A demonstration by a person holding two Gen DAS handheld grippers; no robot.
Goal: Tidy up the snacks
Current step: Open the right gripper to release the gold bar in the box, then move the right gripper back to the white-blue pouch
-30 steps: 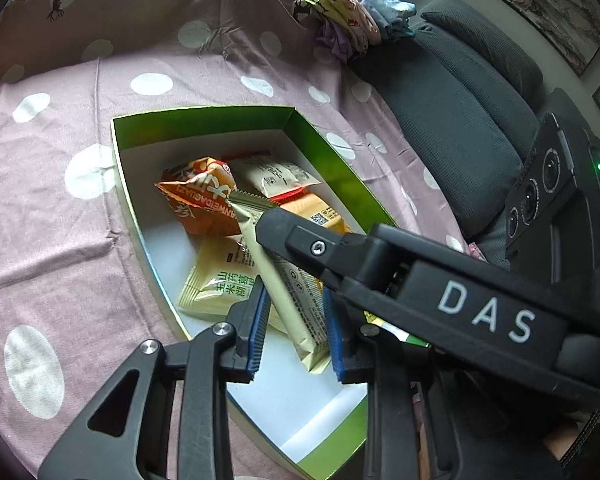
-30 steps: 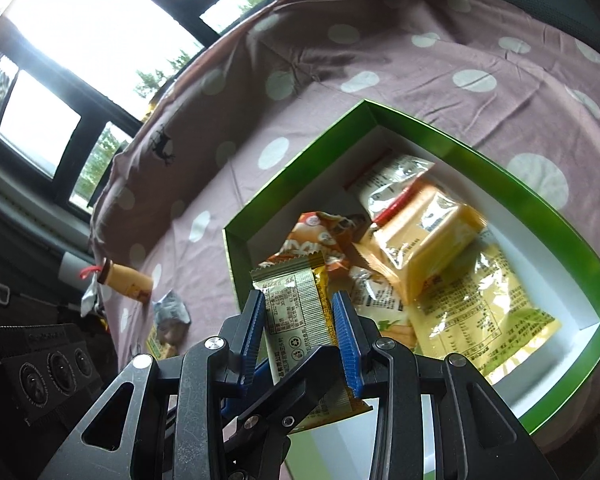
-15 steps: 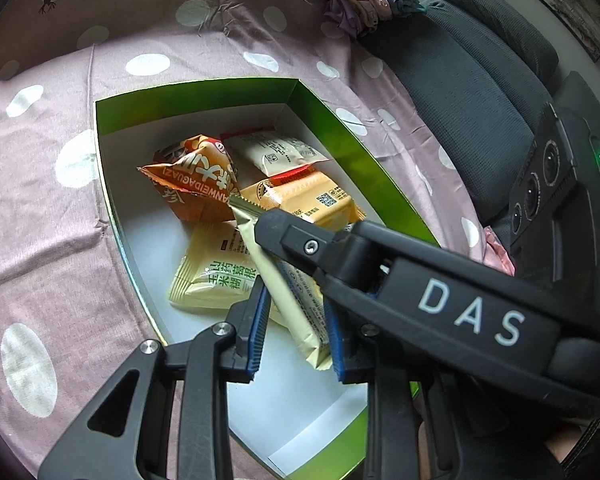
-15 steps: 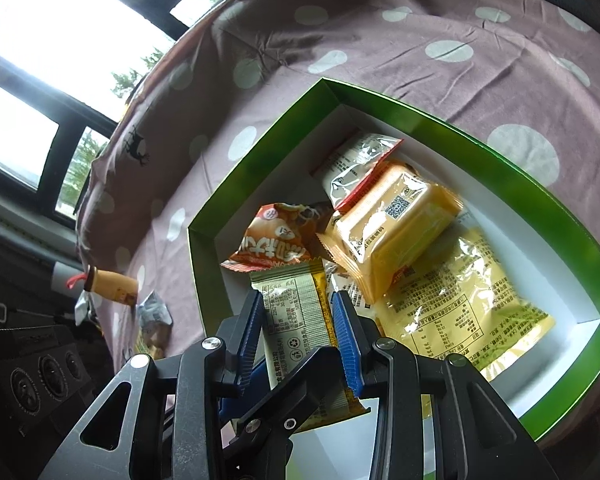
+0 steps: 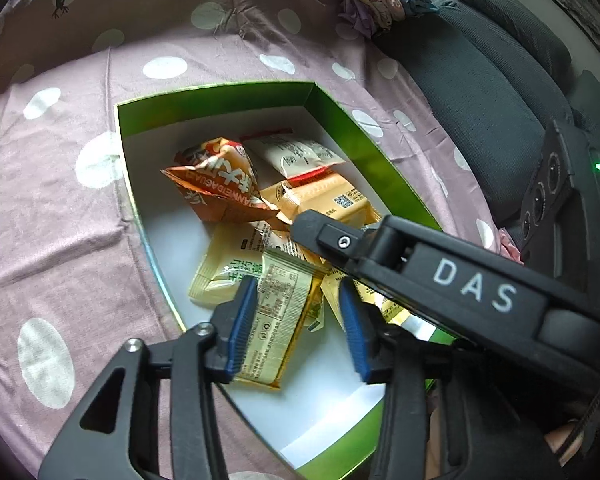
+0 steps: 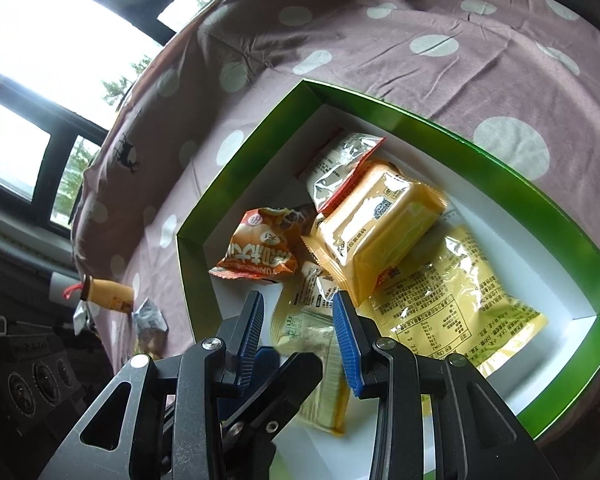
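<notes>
left gripper [image 5: 298, 322]: jaws opening, wrapper [image 5: 276, 320] loose between the pads
right gripper [image 6: 298, 338]: closed as far as it goes, gripping nothing
box [image 5: 340, 120]: wrapper lies inside, under both

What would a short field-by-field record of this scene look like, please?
Surface: dotted cloth
Container: green box, open, several snacks inside
Among them: orange bag
Left side: left gripper, jaws opening, packet between them, over the box
Right side: right gripper, shut, over the box, no clear grip on anything
Outside: bottle lying on the cloth
</notes>
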